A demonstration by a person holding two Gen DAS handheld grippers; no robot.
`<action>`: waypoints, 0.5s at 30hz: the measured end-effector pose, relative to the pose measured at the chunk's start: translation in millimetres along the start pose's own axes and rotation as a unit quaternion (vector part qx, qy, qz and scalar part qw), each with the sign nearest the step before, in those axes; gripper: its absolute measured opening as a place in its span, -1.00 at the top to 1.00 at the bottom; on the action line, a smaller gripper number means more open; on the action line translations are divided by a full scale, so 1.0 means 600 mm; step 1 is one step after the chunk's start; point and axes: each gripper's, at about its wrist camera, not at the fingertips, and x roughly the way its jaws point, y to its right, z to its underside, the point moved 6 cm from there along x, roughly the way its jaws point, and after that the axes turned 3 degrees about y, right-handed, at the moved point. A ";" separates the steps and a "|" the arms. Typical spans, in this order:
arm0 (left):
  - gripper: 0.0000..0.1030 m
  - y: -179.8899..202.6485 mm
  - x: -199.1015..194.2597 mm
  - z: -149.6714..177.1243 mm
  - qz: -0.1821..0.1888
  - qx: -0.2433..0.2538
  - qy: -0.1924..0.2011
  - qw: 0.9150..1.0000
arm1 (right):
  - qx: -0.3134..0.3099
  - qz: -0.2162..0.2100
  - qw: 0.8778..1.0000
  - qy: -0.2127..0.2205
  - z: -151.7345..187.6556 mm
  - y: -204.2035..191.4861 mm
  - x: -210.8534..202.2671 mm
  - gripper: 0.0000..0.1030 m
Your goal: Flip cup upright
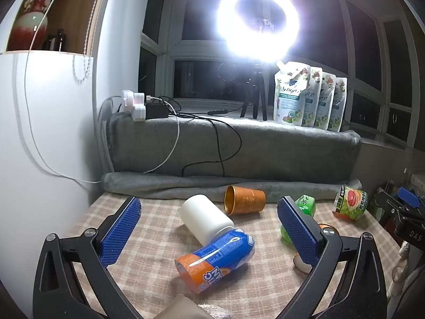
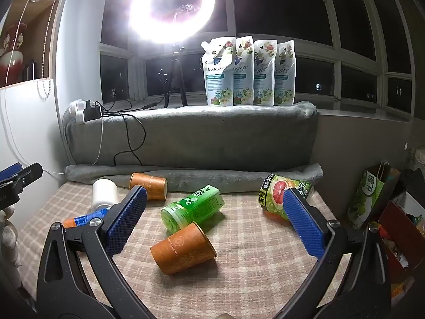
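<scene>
Blue ribbed pads line both of my grippers, and both stand spread wide with nothing between them. My right gripper (image 2: 212,218) hangs over the checked cloth (image 2: 252,260), and nearest to it lies an orange paper cup (image 2: 183,248) on its side, its mouth turned to the right and slightly away from me. Its rim touches a green tea can (image 2: 192,208) that also lies flat just behind it. Partly hidden behind my right finger is a grapefruit-print can (image 2: 276,195), tilted over near the cloth's far right edge.

My left gripper (image 1: 209,228) hovers above a blue and orange bottle (image 1: 215,260) lying on its side, with a white cup (image 1: 204,218) lying against the bottle's far end. Beyond that pair a second orange cup (image 1: 244,200) rests on its side close to the rolled grey blanket (image 1: 186,183), open mouth to the left, gold inside showing. In the left wrist view the green tea can is mostly covered by my right-hand finger.

Behind the cloth the grey blanket climbs up over a ledge. On the ledge stand four floral refill pouches (image 2: 249,73) in a row, a power strip (image 1: 140,106) with cables trailing down, and a tripod carrying a glaring ring light (image 2: 171,8) before dark windows.
</scene>
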 end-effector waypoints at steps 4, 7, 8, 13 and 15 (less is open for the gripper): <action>-0.98 0.000 0.000 0.002 0.001 0.000 -0.001 1.000 | -0.001 0.000 1.000 -0.002 0.001 -0.001 0.001 -1.00; -0.98 -0.001 0.000 0.002 0.002 0.000 -0.001 1.000 | -0.001 0.000 1.000 -0.002 0.001 -0.001 0.001 -1.00; -0.98 0.000 0.001 0.002 0.002 0.000 -0.002 1.000 | -0.001 0.000 1.000 -0.002 0.001 -0.001 0.001 -1.00; -0.98 0.001 0.001 0.003 0.001 0.000 -0.002 1.000 | -0.002 0.000 1.000 -0.001 -0.001 -0.004 0.004 -1.00; -0.98 0.001 0.001 0.003 0.001 0.000 -0.002 1.000 | -0.002 0.000 1.000 -0.002 -0.001 -0.005 0.005 -1.00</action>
